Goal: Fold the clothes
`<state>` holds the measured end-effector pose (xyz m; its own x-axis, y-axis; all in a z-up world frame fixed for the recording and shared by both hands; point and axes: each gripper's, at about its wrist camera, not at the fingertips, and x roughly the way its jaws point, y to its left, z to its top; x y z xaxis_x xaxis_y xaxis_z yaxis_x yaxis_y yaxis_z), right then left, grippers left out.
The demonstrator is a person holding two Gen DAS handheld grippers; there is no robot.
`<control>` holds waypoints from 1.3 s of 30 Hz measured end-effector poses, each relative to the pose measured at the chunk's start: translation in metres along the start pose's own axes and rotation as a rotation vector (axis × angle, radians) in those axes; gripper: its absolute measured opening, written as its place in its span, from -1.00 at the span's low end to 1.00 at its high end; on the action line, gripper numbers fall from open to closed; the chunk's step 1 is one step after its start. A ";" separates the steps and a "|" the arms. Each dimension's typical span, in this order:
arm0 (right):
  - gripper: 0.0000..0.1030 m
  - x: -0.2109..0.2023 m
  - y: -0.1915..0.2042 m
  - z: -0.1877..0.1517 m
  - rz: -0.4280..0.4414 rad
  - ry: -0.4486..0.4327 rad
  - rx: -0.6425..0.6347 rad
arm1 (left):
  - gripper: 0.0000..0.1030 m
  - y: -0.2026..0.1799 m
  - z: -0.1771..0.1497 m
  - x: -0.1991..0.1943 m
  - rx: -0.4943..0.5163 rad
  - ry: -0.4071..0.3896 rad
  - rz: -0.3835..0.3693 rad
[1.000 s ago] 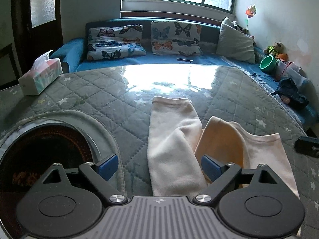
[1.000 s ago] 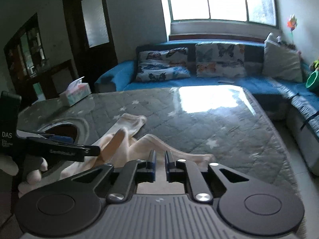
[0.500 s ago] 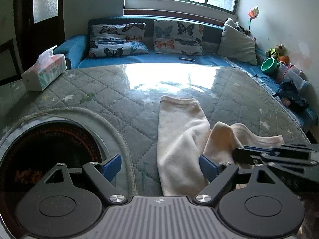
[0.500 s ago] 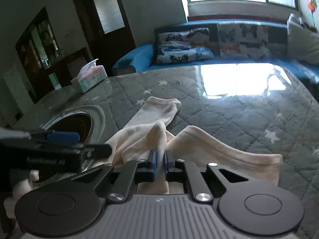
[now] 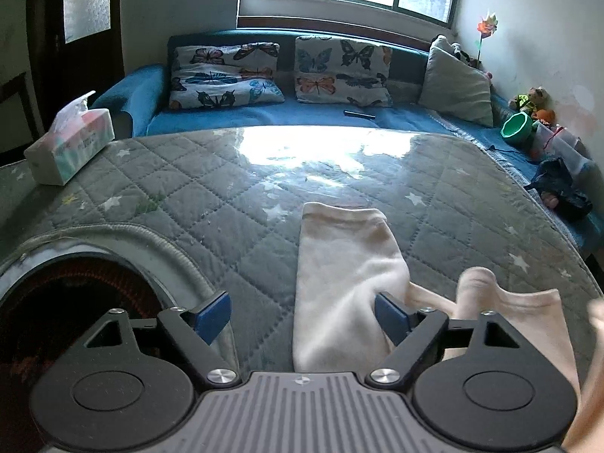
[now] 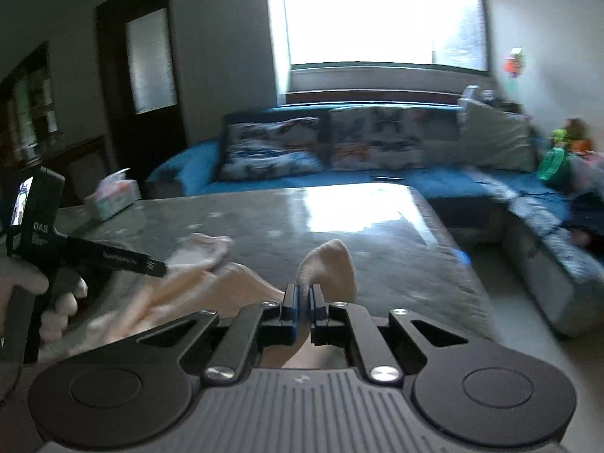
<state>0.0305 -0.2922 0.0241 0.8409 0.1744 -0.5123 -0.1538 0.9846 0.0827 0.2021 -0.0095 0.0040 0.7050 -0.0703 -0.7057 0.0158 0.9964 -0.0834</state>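
Note:
A cream garment [image 5: 339, 249] lies on the grey quilted table cover [image 5: 211, 204], one leg stretched away from me and the other [image 5: 528, 313] spread to the right. My left gripper [image 5: 302, 313] hovers low over the near end of the first leg. Its jaws are slowly closing, the cloth lies between the blue pads, and neither pad presses on it. In the right wrist view my right gripper [image 6: 303, 302] is shut on a raised fold of the garment [image 6: 328, 264], held above the table. A hand [image 6: 60, 302] holds the left tool at that view's left.
A tissue box [image 5: 70, 143] stands at the table's far left. A round dark opening [image 5: 56, 302] cuts into the cover near left. Behind is a blue sofa [image 5: 339, 120] with butterfly cushions, a green bowl [image 5: 517, 124] and a dark cloth bundle [image 5: 562, 192]. The table's right edge drops to the floor [image 6: 521, 324].
My right gripper closed on a fold of the garment, lifted it and swung right, out of the left wrist view. The left gripper shifted along the near leg, jaws slightly narrower.

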 end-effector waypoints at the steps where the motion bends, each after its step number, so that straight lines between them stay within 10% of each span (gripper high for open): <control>1: -0.90 -0.009 -0.008 -0.004 -0.031 -0.001 0.010 | 0.61 0.001 0.001 0.004 -0.002 0.001 0.004; 10: -0.90 -0.059 -0.069 -0.059 -0.276 0.103 0.144 | 0.40 -0.002 0.002 0.029 0.053 -0.013 0.036; 17: -0.81 -0.067 -0.077 -0.074 -0.331 0.130 0.170 | -0.90 -0.005 -0.001 0.022 0.061 -0.030 -0.058; 25: -0.62 -0.080 -0.066 -0.068 -0.317 0.069 0.139 | -0.93 0.011 -0.009 -0.018 0.015 -0.098 -0.029; 39: -0.16 -0.061 0.012 -0.080 0.016 0.141 -0.031 | -0.93 0.078 -0.050 -0.160 -0.123 -0.287 0.094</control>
<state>-0.0638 -0.2914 -0.0123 0.7573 0.1850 -0.6264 -0.1845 0.9806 0.0666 0.0554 0.0773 0.0753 0.8705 0.0551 -0.4890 -0.1320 0.9834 -0.1242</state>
